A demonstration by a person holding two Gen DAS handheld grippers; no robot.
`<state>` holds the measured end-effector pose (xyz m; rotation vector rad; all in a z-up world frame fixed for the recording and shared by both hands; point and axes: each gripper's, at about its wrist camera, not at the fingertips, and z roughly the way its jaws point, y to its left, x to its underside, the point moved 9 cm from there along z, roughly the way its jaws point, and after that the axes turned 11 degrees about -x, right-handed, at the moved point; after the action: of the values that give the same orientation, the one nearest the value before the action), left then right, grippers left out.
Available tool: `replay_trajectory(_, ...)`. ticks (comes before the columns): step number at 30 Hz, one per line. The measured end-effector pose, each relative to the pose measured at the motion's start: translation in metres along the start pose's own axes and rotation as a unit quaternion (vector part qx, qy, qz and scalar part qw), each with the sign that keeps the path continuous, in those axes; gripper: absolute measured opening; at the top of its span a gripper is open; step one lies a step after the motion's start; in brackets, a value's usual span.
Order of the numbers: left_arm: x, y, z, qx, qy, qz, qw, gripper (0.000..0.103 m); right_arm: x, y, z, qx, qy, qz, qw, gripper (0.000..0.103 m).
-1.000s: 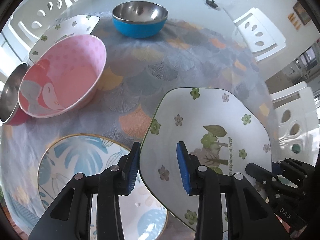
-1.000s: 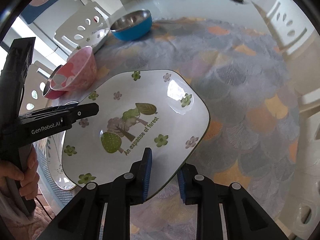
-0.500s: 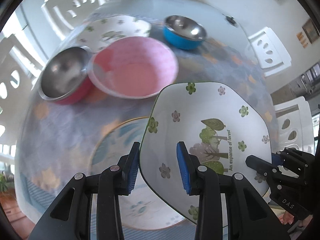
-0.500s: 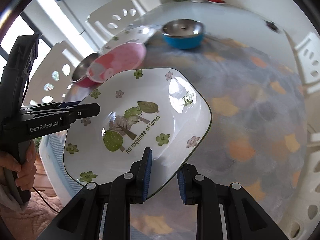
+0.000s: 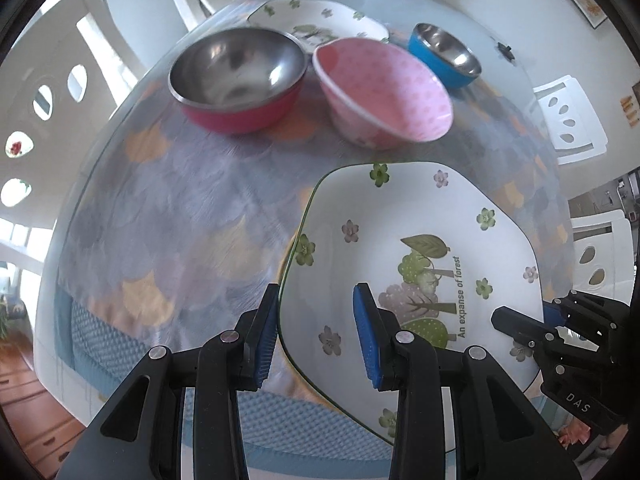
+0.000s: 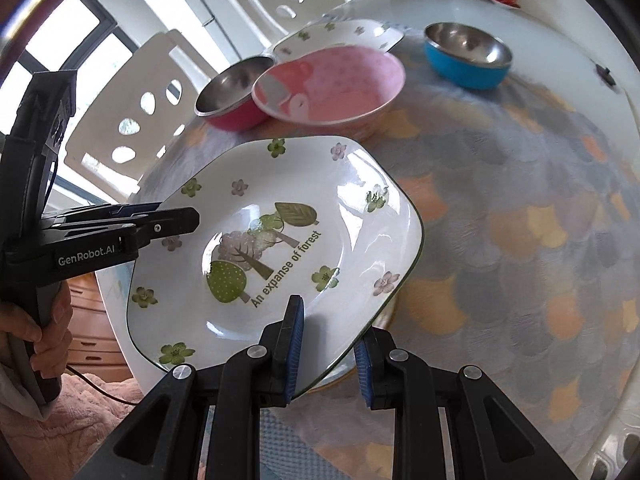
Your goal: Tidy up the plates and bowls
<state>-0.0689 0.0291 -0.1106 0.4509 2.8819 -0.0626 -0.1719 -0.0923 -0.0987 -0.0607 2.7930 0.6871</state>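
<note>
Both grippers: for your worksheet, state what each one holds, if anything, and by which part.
Both hold the forest-print plate: left gripper and right gripper on opposite rim edges.

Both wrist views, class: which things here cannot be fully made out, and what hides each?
- Second floral plate: left view, the red bowl and pink bowl cover its near edge.
- Left gripper: grip unclear.
- Table under the held plate: hidden, right view.

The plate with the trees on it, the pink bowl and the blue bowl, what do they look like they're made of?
Plate with the trees: probably glazed ceramic; glossy white with sharp window glare and printed decoration. Pink bowl: looks like melamine or plastic, possibly ceramic; thin rim, soft satin sheen, printed pattern. Blue bowl: polished steel inside, mirror-like reflections, with a blue outer shell, coated or plastic, can't tell.
</note>
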Motion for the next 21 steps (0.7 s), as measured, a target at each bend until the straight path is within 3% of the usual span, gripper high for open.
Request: replay_trajectory(21, 0.022, 0.001, 0.026, 0.009, 0.036, 0.029, 0.9989, 0.032, 0.015, -0.006, 0.026, 0.012, 0.027, 0.038, 0.999, 0.022)
